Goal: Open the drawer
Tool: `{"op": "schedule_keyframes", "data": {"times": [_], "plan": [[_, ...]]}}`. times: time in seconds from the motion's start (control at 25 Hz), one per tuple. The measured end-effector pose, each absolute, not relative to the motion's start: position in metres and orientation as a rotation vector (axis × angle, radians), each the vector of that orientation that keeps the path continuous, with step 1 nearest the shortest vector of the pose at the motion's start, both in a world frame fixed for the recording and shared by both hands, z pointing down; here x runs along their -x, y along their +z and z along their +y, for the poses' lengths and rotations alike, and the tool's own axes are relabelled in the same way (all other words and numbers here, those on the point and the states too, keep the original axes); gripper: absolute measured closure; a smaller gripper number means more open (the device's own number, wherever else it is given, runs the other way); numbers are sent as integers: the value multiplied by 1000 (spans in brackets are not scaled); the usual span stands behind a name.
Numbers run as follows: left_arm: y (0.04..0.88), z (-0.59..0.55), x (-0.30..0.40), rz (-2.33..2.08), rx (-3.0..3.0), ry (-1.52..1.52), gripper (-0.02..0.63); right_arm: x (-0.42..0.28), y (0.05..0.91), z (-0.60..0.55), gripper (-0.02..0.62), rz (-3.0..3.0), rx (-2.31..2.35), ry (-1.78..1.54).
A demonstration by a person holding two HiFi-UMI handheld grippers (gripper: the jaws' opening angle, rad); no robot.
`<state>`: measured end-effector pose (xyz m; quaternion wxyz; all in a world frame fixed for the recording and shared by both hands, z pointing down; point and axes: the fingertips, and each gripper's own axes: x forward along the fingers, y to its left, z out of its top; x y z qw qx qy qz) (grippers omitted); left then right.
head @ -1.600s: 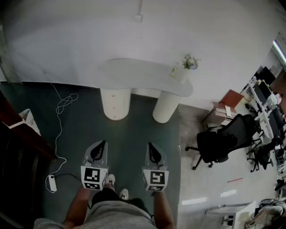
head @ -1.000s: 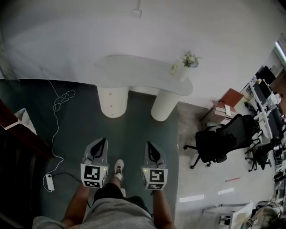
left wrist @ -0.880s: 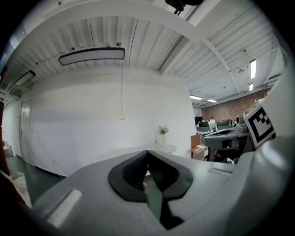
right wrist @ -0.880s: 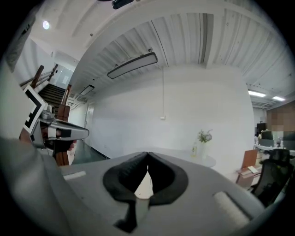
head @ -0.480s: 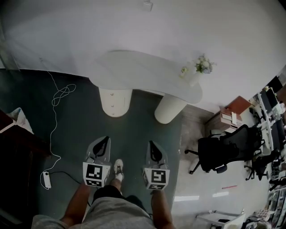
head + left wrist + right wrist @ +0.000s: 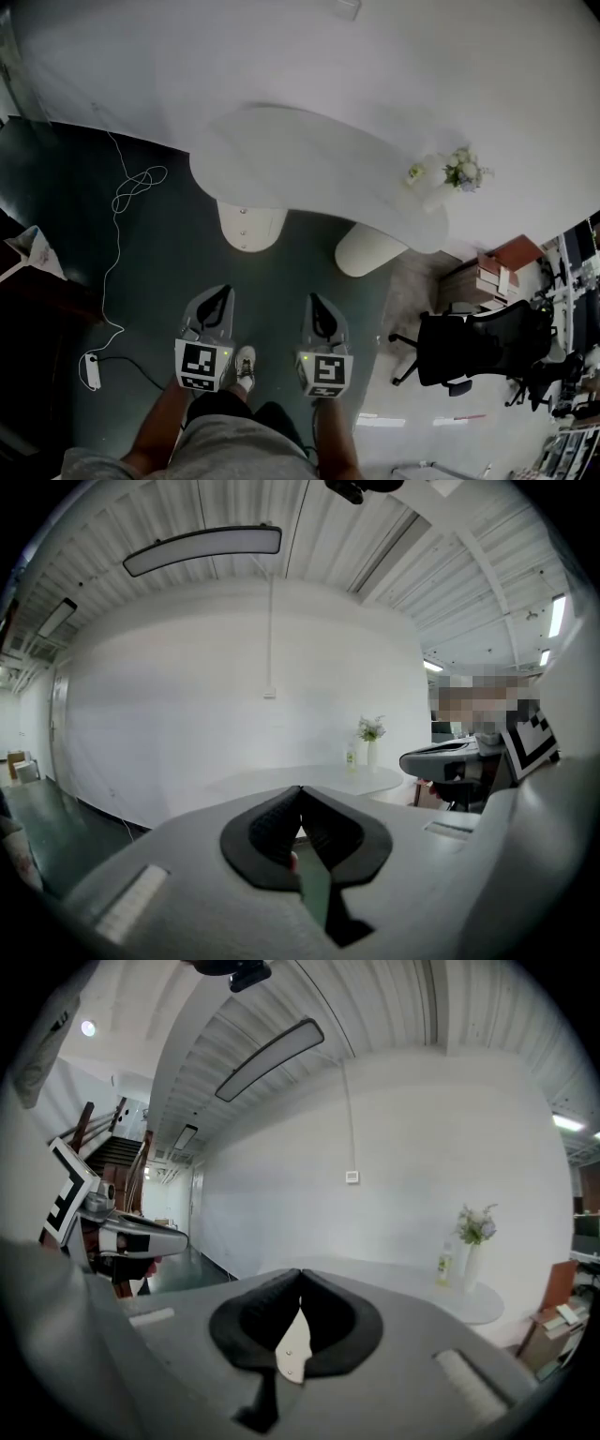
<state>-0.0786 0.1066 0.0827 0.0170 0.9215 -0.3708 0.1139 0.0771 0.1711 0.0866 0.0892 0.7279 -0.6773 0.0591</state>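
**While nothing is open, all the work lies ahead**

Since the drawers [image 6: 246, 226] in the left pedestal [image 6: 258, 242] look flush and shut, I judge the task barely begun. The approach, the grip on a knob and the pull are all left.

One table [image 6: 309, 159] stands against the wall on two round pedestals. The left one is under its left end and the right pedestal [image 6: 367, 251] is under its right half. One chair [image 6: 478, 342] sits on the floor off the table's right end.

Two grippers hang well short of the table's near edge. The left gripper [image 6: 217, 293] and the right gripper [image 6: 313, 301] each have their jaws pressed together, with nothing between them.

One vase [image 6: 457, 173] of flowers and one bottle [image 6: 415, 174] stand at the table's right end. Two knobs [image 6: 243, 214], one above the other, suggest two drawers on the left pedestal.
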Motion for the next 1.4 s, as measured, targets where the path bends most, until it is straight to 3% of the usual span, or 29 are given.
{"op": "schedule_keyframes", "data": {"times": [0.64, 1.4], "plan": [[156, -14, 48, -1246, -2767, 458, 597, -101, 169, 32, 594, -2111, -2026, 303], [358, -113, 11, -1365, -2617, 482, 597, -137, 376, -88, 593, -2172, -1854, 374]]}}
